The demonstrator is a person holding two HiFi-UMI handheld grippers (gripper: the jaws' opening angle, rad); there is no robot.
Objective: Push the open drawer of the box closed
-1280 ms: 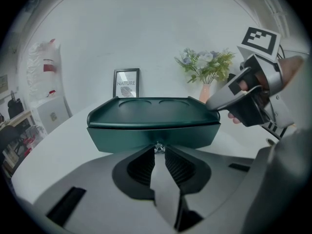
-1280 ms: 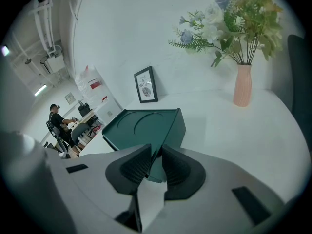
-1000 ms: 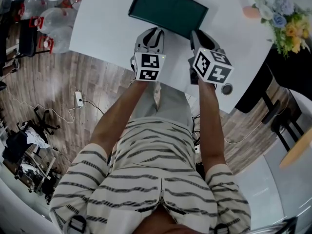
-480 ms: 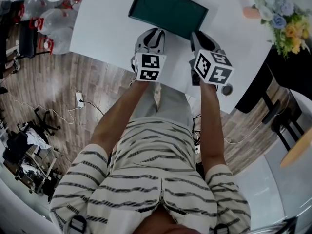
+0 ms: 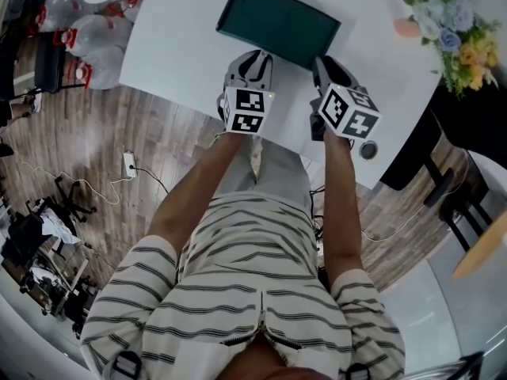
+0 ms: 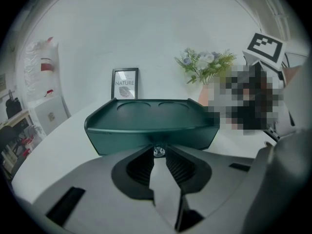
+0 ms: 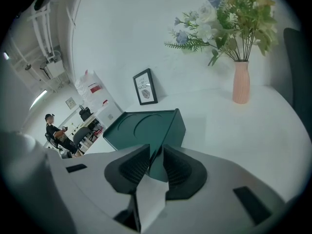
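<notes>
Left gripper: the person's left gripper (image 5: 253, 56) is pointing down and forward at the middle of the box's front. Its two grey jaws are nearly together, and the tips look to be pinching the small silvery knob (image 6: 157, 151).

Small silvery knob: it is sitting on the front panel facing the person, right at the left jaw tips.

Box: the dark green rectangular box with two round recesses in its top (image 5: 277, 20) is resting on the white table (image 5: 182, 46), just ahead of both tools. Its long side is running left to right across the person.

Drawer: no gap is showing round the front panel, so I judge it to be in, or very nearly so.

Right gripper: the person's right gripper (image 7: 157, 155) is pointing at the box's near right corner. Its jaws have just been opening and are standing apart. The corner edge is showing in the gap between them, with neither pad pressing on it.

Relation that counts: the drawer front is lying straight ahead of the left tool, across its line, so any push would be going directly away from the person. The left hand is the nearer to the knob, while the right is off at the corner.

Far right: a pink vase of flowers (image 7: 241, 82) is standing well apart from the box.
</notes>
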